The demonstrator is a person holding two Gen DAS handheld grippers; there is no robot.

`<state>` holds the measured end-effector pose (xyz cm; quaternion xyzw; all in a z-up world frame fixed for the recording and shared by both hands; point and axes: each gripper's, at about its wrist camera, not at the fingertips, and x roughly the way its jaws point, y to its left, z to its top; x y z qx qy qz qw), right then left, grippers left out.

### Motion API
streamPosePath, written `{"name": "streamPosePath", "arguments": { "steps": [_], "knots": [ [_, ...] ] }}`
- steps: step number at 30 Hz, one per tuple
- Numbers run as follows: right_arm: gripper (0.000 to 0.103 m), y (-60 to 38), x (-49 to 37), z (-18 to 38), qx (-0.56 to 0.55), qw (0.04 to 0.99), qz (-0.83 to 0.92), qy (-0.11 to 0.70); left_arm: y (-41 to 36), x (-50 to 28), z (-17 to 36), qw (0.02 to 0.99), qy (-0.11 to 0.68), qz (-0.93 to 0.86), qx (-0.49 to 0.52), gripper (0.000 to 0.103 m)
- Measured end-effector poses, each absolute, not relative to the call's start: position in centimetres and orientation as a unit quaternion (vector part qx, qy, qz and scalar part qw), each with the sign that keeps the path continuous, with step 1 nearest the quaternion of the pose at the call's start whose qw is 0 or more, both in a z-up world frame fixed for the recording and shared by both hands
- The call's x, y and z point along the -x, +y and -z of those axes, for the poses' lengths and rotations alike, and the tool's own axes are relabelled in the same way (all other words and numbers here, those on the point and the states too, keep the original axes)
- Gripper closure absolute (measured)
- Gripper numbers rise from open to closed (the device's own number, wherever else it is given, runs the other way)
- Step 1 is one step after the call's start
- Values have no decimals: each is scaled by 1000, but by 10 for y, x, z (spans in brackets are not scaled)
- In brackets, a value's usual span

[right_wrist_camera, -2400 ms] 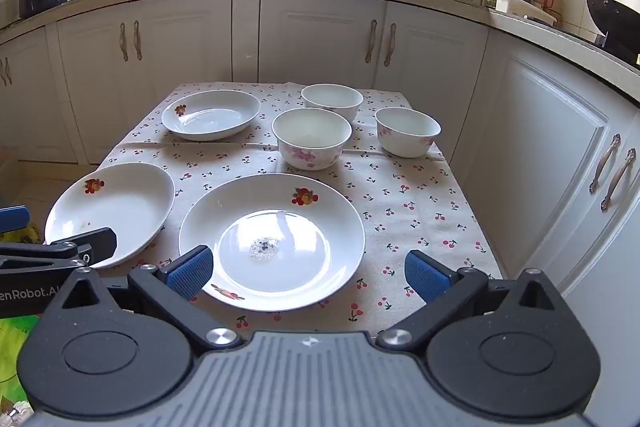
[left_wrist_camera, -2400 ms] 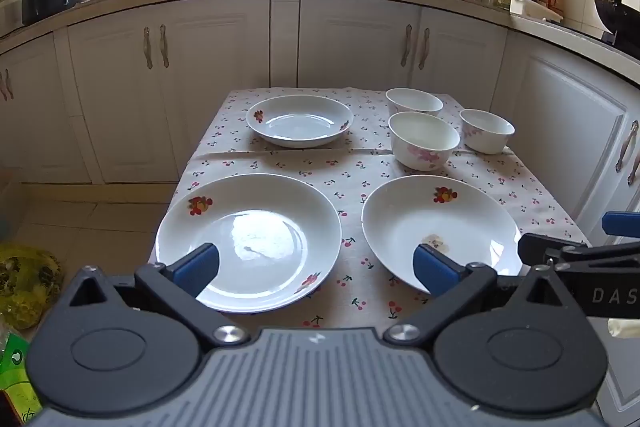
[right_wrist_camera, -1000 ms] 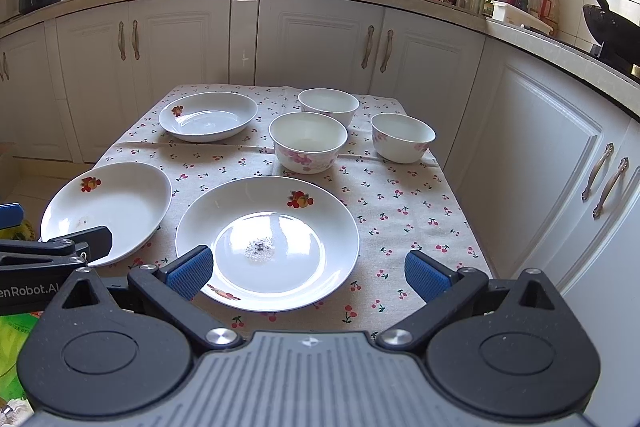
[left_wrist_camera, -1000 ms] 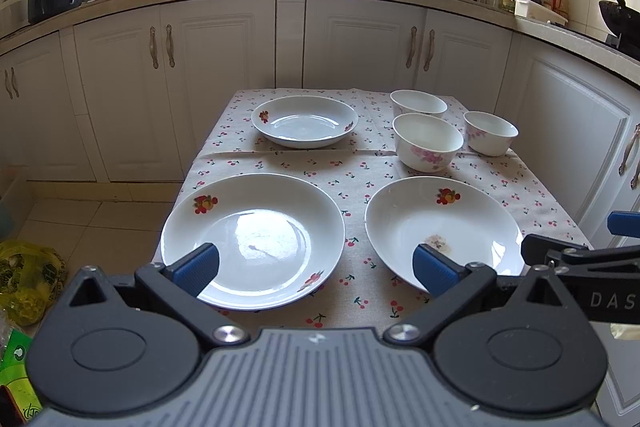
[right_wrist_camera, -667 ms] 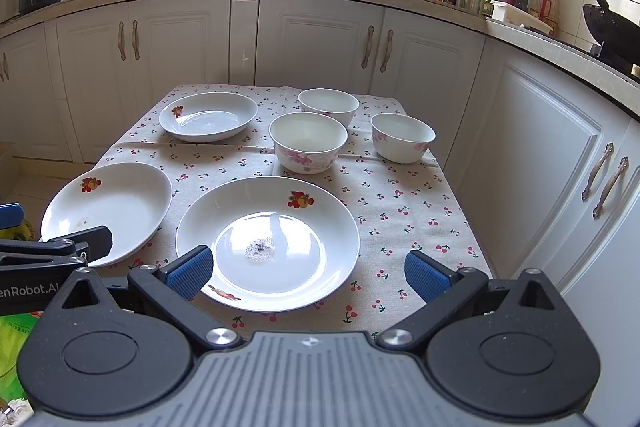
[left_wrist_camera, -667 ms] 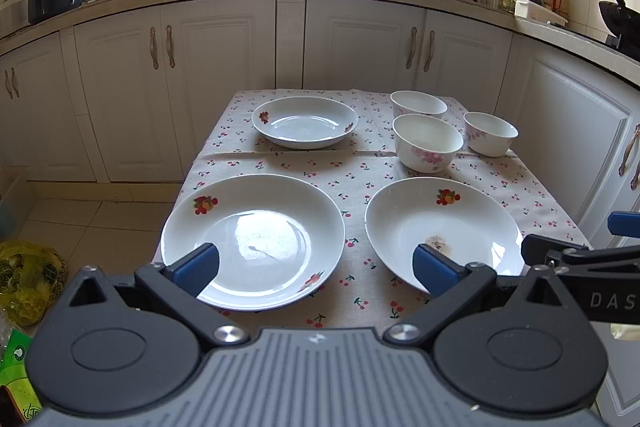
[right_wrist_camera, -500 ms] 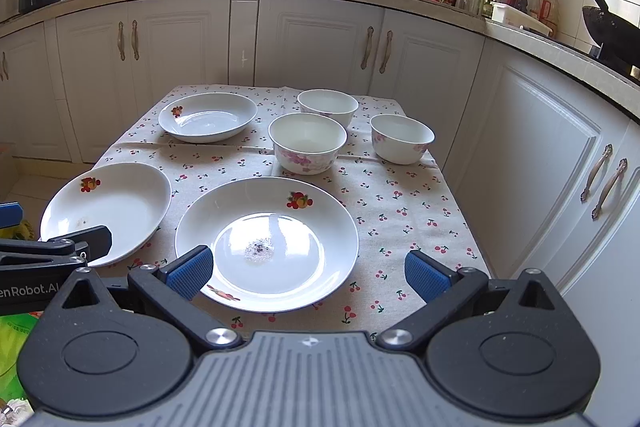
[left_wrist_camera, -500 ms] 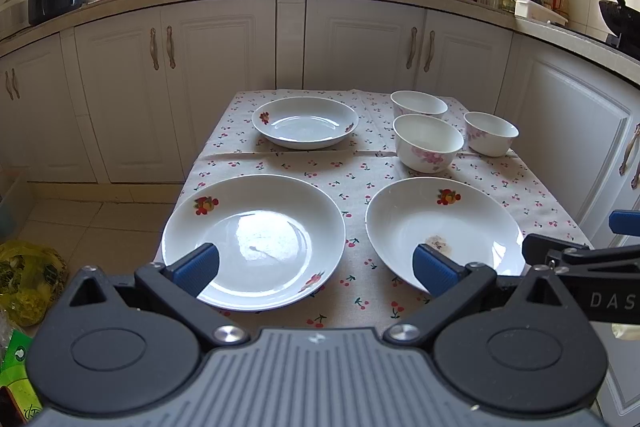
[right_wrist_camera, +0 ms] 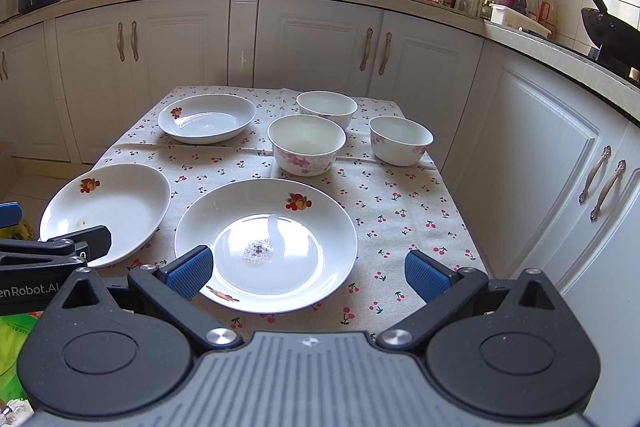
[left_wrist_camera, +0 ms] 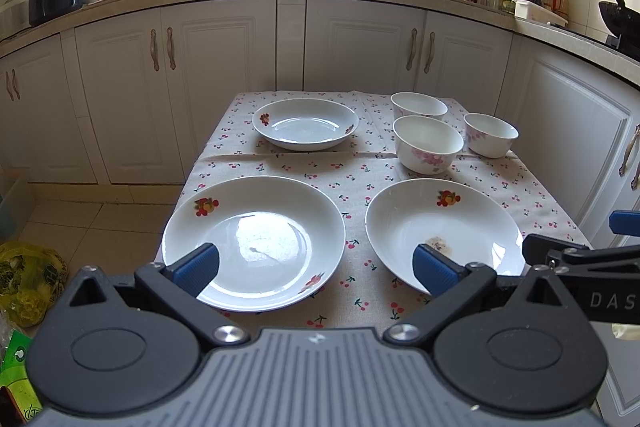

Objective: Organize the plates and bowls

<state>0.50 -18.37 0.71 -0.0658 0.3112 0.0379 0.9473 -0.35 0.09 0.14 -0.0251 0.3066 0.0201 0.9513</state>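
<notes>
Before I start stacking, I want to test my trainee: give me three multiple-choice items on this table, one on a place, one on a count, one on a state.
1. Where does the smallest plate sit?
A. far left of the table
B. near right corner
C. inside a bowl

2. How many bowls stand on the tablecloth?
A. two
B. three
C. five

3. How are the jaws of the right gripper?
A. shut on a plate
B. shut on a bowl
C. open, holding nothing

Answers: 1 A, it lies at the far left, beyond the two large plates. 2 B, three separate bowls stand at the far right. 3 C, the blue pads stand wide apart, gripping nothing.
</notes>
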Motion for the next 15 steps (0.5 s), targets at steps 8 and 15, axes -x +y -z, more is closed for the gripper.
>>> {"name": "streamPosePath", "arguments": {
  "steps": [8, 15],
  "knots": [
    [0, -184, -5, -7, 66, 947, -38, 311, 1, 3, -3, 952, 305, -20, 24, 1],
    [0, -184, -5, -7, 66, 948, -38, 310, 0, 3, -3, 952, 304, -21, 23, 1]
  ]
}}
